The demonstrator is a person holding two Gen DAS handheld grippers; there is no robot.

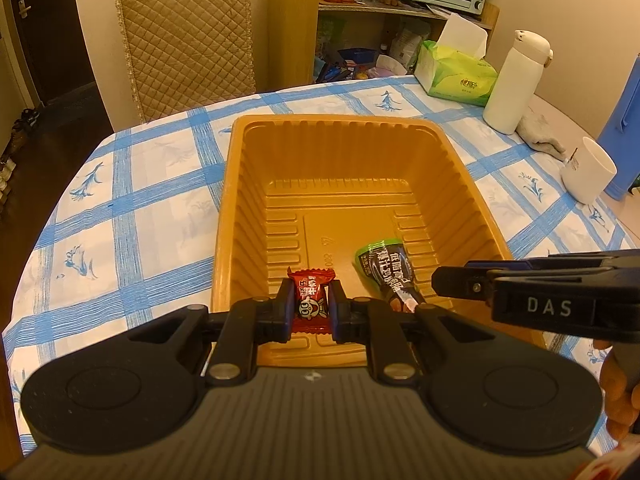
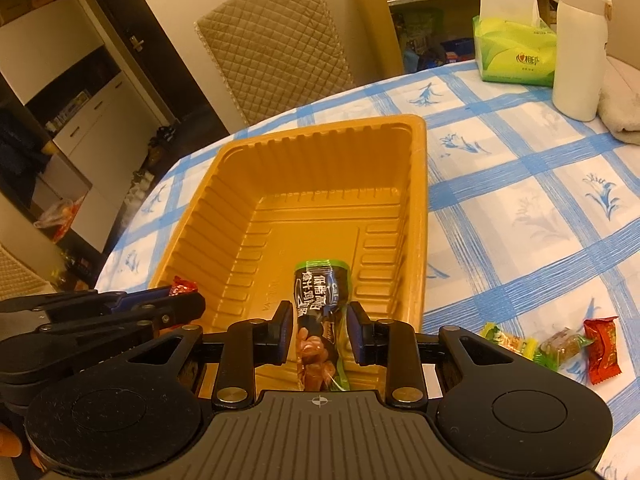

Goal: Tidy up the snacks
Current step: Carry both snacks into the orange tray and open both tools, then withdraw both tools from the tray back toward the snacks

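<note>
— Blue-checked tablecloth (image 1: pixel 132 216) covers a round table; what sits at its middle?

— An orange plastic tray (image 1: pixel 240 216), ribbed inside. Over its near end the left gripper (image 1: pixel 311 307) pinches a red wrapped candy (image 1: pixel 310 300) between both fingers, held upright above the tray floor.

— And the other tool?

— The right gripper (image 2: pixel 319 330) clamps a dark, green-edged snack pouch (image 2: pixel 320 300), its far end pointing into the tray. Both grippers hang side by side at the tray's near rim.

— Anything loose?

— Off the tray's right side lie a yellow-green candy (image 2: pixel 510 344), a green-wrapped brown bar (image 2: pixel 562 346) and a red packet (image 2: pixel 602 354), clustered together on the cloth.

— Farther out?

— A green tissue box (image 1: pixel 454 74), a white bottle (image 1: pixel 514 84), a grey rag (image 1: pixel 542 132) just beside it, a white cup (image 1: pixel 588 176), and a quilted chair (image 1: pixel 186 36) behind the table.
</note>
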